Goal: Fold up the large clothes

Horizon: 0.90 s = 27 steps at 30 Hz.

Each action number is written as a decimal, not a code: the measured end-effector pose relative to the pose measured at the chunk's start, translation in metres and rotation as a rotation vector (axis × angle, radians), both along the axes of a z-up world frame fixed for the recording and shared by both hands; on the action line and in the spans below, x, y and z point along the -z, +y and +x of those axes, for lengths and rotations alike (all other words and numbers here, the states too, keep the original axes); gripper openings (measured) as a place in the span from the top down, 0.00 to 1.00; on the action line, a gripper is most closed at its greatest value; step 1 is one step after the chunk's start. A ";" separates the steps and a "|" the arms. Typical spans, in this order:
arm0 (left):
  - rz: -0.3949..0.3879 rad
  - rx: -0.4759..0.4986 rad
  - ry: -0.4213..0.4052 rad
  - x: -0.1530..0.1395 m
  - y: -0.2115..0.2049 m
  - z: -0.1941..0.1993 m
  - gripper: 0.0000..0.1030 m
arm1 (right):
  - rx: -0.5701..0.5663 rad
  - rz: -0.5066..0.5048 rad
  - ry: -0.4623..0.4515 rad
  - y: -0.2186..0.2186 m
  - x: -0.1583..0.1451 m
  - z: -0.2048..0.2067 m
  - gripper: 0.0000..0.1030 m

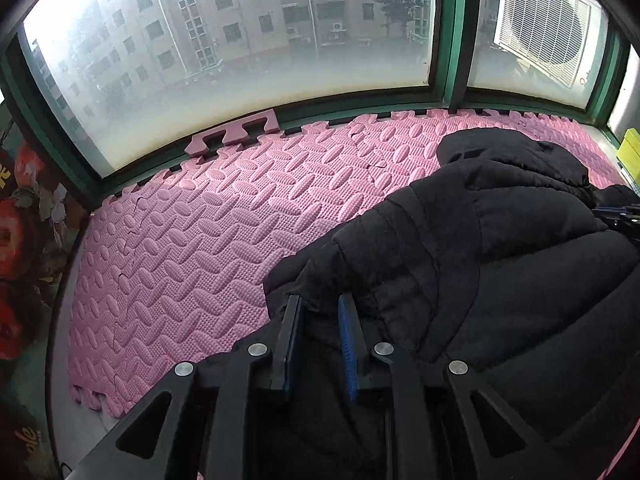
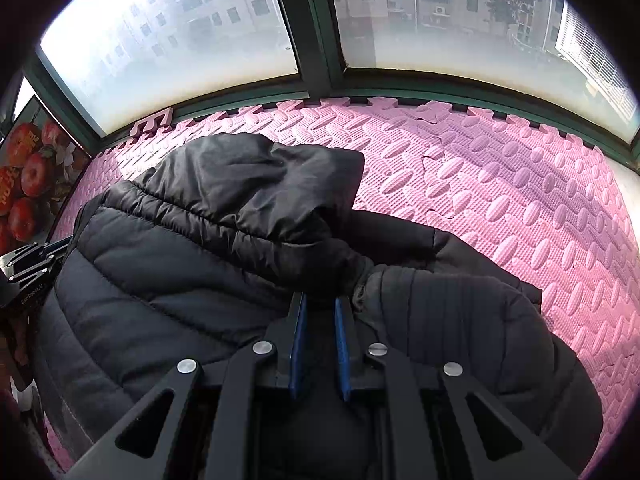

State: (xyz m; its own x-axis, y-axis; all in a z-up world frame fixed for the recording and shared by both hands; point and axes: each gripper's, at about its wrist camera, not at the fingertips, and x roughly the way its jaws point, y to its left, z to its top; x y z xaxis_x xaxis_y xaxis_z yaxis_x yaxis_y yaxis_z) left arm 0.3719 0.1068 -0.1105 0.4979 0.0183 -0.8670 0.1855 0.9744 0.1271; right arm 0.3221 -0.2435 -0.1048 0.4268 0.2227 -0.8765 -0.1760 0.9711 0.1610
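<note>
Jacket position: the black puffer jacket [image 1: 480, 248] lies on the pink foam mat [image 1: 208, 216], filling the lower right of the left wrist view and the lower left and centre of the right wrist view [image 2: 192, 264].
Left gripper: the left gripper [image 1: 320, 304] sits at bottom centre of its frame, its jaws a narrow gap apart with dark jacket fabric bunched between them; the blue pads [image 1: 347, 344] appear to pinch a fold at the jacket's left edge.
Right gripper: the right gripper [image 2: 319, 304] is at bottom centre of its frame, jaws a narrow gap apart with black fabric between the blue pads [image 2: 342, 344], seemingly gripped just below the hood seam.
Other gripper seen: part of the left gripper's black body shows at the left edge of the right wrist view, beside the jacket.
Hood: the hood [image 2: 272, 176] lies crumpled toward the upper part of the jacket, pointing at the window [image 2: 180, 40]; its cloth is smoother and shinier than the quilted body.
Sleeve: a padded sleeve [image 2: 460, 312] lies folded over at lower right of the right wrist view.
Jacket texture: matte, puffy, stitched in horizontal bands.
Mat: interlocking tiles with raised oval ridges in a woven pattern and toothed edges.
Surroundings: a green window frame [image 1: 456, 40] above; a white louvred unit [image 1: 544, 28] outside at upper right; a fruit-print panel [image 2: 28, 176] at left.
</note>
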 end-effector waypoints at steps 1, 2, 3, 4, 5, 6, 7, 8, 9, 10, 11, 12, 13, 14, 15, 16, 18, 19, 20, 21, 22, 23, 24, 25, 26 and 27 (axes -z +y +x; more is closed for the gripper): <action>0.007 -0.002 -0.003 0.000 0.000 -0.001 0.79 | -0.002 -0.001 -0.008 0.000 -0.002 -0.002 0.86; 0.013 -0.002 -0.006 0.000 -0.002 0.000 0.79 | -0.009 -0.004 -0.015 0.000 -0.005 -0.004 0.86; 0.015 -0.002 -0.008 -0.001 -0.001 0.000 0.79 | -0.013 -0.007 -0.019 0.000 -0.010 -0.006 0.86; 0.015 -0.004 -0.010 -0.002 0.000 -0.001 0.80 | -0.013 -0.007 -0.026 0.000 -0.017 -0.010 0.85; 0.012 -0.004 -0.013 -0.003 0.000 -0.002 0.79 | -0.017 -0.003 -0.039 -0.001 -0.025 -0.016 0.83; 0.006 -0.005 -0.014 -0.003 0.001 -0.002 0.79 | -0.025 0.002 -0.051 -0.001 -0.034 -0.022 0.82; 0.001 -0.008 -0.012 -0.003 0.002 -0.002 0.79 | -0.034 0.011 -0.068 -0.001 -0.044 -0.030 0.82; -0.001 -0.012 -0.013 -0.004 0.003 -0.002 0.79 | -0.049 0.023 -0.079 -0.002 -0.054 -0.038 0.82; 0.003 -0.014 -0.015 -0.005 0.003 -0.003 0.79 | -0.062 0.029 -0.086 -0.002 -0.063 -0.047 0.82; 0.011 -0.015 -0.016 -0.005 0.002 -0.004 0.79 | -0.072 0.023 -0.092 -0.003 -0.071 -0.055 0.82; 0.020 -0.016 -0.018 -0.005 0.001 -0.006 0.79 | -0.083 0.005 -0.085 -0.002 -0.076 -0.063 0.82; 0.030 -0.016 -0.023 -0.006 0.000 -0.007 0.79 | -0.091 -0.013 -0.073 -0.002 -0.079 -0.070 0.82; 0.038 -0.014 -0.026 -0.006 -0.001 -0.009 0.79 | -0.104 -0.019 -0.070 -0.003 -0.081 -0.077 0.82; 0.037 -0.015 -0.028 -0.006 0.000 -0.009 0.79 | -0.120 -0.021 -0.065 -0.004 -0.080 -0.084 0.82; 0.029 -0.017 -0.028 -0.006 0.001 -0.010 0.79 | -0.123 -0.040 -0.046 -0.006 -0.075 -0.090 0.82; 0.017 -0.020 -0.028 -0.005 0.002 -0.010 0.79 | -0.110 -0.079 -0.020 -0.009 -0.067 -0.094 0.81; -0.008 -0.026 -0.021 -0.004 0.005 -0.009 0.79 | -0.120 -0.102 -0.006 -0.017 -0.047 -0.099 0.81; -0.014 -0.030 -0.017 -0.004 0.006 -0.008 0.79 | -0.129 -0.089 -0.008 -0.021 -0.038 -0.099 0.81; -0.015 -0.031 -0.014 -0.003 0.006 -0.008 0.79 | -0.120 -0.062 -0.005 -0.027 -0.031 -0.098 0.81; -0.016 -0.034 -0.011 -0.002 0.006 -0.008 0.79 | -0.103 -0.019 0.005 -0.032 -0.024 -0.096 0.81; -0.018 -0.036 -0.010 -0.002 0.006 -0.007 0.79 | -0.081 0.022 0.028 -0.035 -0.017 -0.091 0.82; -0.025 -0.041 -0.009 -0.001 0.008 -0.007 0.79 | -0.061 0.053 0.049 -0.037 -0.011 -0.087 0.83; -0.039 -0.049 -0.007 0.001 0.010 -0.007 0.79 | -0.049 0.077 0.059 -0.039 -0.006 -0.083 0.84; -0.058 -0.055 -0.006 0.002 0.012 -0.006 0.79 | -0.036 0.105 0.063 -0.041 -0.001 -0.079 0.85; -0.077 -0.062 -0.003 0.003 0.015 -0.006 0.79 | -0.030 0.127 0.063 -0.042 0.004 -0.076 0.85; -0.093 -0.067 0.000 0.004 0.017 -0.006 0.79 | -0.035 0.133 0.058 -0.042 0.006 -0.075 0.86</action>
State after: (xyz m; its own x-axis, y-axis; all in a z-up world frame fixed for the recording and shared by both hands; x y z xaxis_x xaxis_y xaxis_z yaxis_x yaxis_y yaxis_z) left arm 0.3662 0.1240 -0.1141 0.4982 -0.0287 -0.8666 0.1197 0.9922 0.0360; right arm 0.2467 -0.2857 -0.1103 0.3667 0.3522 -0.8611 -0.1959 0.9341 0.2986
